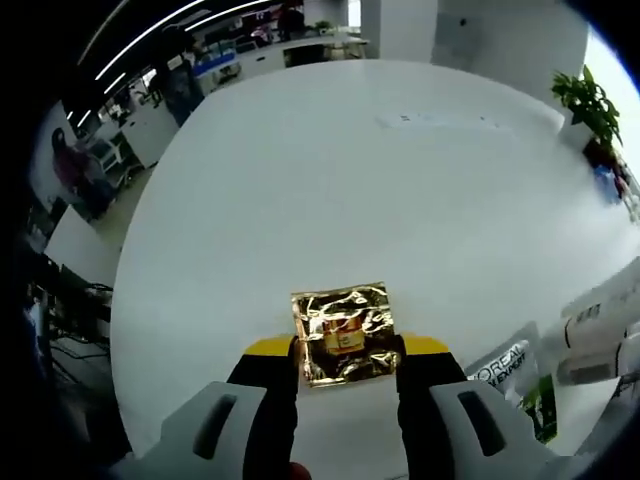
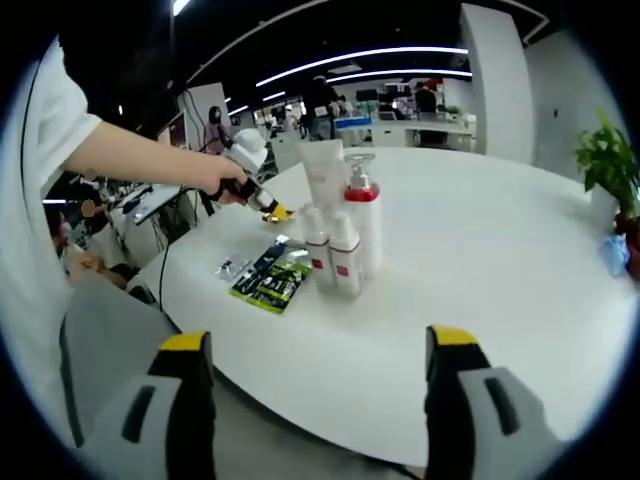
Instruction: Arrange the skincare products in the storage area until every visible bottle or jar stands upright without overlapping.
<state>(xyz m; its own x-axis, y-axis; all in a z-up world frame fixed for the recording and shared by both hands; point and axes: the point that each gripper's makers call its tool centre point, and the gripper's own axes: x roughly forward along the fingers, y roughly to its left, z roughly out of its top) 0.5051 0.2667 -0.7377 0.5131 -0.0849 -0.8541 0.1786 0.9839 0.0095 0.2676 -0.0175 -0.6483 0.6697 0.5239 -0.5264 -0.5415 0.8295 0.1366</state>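
Tongs L (image 1: 347, 352) clamped on gold foil sachet (image 1: 343, 333) | tongs R (image 2: 318, 350) wide | bottles (image 2: 343, 240) upright on table (image 2: 520, 280)

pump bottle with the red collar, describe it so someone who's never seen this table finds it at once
On the round white table, find the upright cluster of white bottles near its left edge. The pump bottle stands at the cluster's right, beside the tall white tube. It alone has a red collar and a pump head.
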